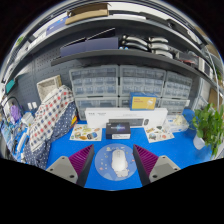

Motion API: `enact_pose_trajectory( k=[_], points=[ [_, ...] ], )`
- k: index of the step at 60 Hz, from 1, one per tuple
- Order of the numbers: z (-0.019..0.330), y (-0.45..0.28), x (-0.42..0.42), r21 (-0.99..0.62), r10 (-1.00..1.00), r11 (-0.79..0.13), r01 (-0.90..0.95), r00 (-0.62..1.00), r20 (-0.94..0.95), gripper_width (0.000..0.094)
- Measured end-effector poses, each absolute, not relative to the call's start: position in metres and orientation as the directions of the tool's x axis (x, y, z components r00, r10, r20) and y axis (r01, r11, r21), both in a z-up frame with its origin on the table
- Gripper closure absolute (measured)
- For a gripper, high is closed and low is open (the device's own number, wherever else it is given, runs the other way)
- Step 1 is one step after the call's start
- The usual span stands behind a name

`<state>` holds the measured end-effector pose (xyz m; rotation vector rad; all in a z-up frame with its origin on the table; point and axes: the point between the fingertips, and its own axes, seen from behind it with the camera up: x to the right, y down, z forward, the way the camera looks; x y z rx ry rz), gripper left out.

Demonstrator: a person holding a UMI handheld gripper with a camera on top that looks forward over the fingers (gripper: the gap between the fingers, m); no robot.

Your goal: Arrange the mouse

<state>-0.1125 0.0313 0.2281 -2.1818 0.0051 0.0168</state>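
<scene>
A white mouse [119, 161] lies on a round light-blue mouse pad [103, 168] on the blue table. My gripper [112, 161] is open, with its purple pads [83, 160] at either side of the mouse. The mouse sits between the fingers with a gap on each side and rests on the pad.
Beyond the mouse stand a dark box [119, 129], white boxes [99, 119], and a keyboard-like item [157, 131]. Drawer cabinets [120, 82] line the back wall. A person in a plaid shirt [48, 120] sits at left. A green plant [209, 124] stands at right.
</scene>
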Motion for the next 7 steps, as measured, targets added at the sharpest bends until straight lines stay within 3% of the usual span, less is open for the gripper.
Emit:
enact_pose_trajectory(
  k=[7],
  points=[
    [0.2284,0.0284,-0.1125,-0.817,-0.002,-0.576,-0.013,1.000,-0.014,0.0156]
  ],
)
